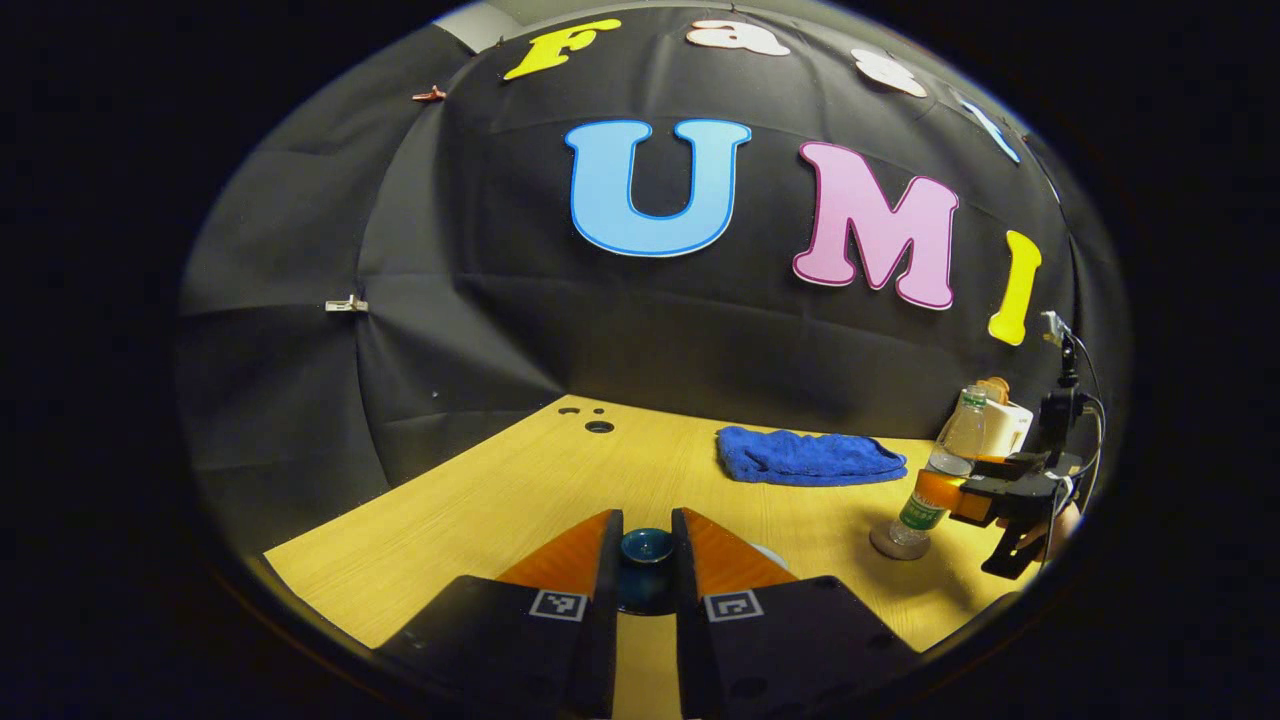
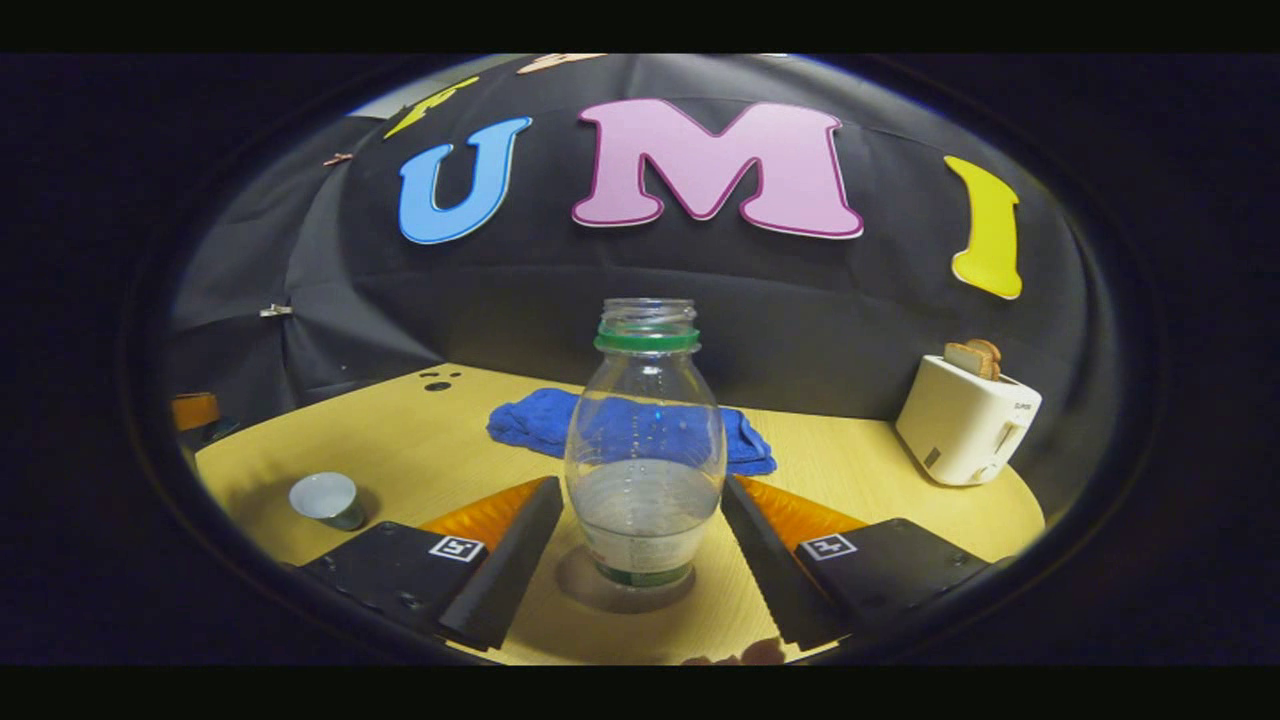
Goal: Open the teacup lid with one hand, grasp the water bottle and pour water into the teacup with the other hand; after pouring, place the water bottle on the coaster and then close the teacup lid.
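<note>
Bottle (image 2: 645,450) on coaster (image 2: 625,590), right gripper (image 2: 640,560) spread — left gripper (image 1: 646,560) pinches lid (image 1: 646,547): lower squarely onto cup (image 2: 328,498).

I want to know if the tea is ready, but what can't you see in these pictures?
- Water inside the teacup: right gripper view, too small and far to tell.
- The teacup lid: left gripper view, mostly hidden between the left tool fingers.
- The coaster: right gripper view, mostly covered by the water bottle.
- The toaster: left gripper view, partly behind the bottle.
</note>
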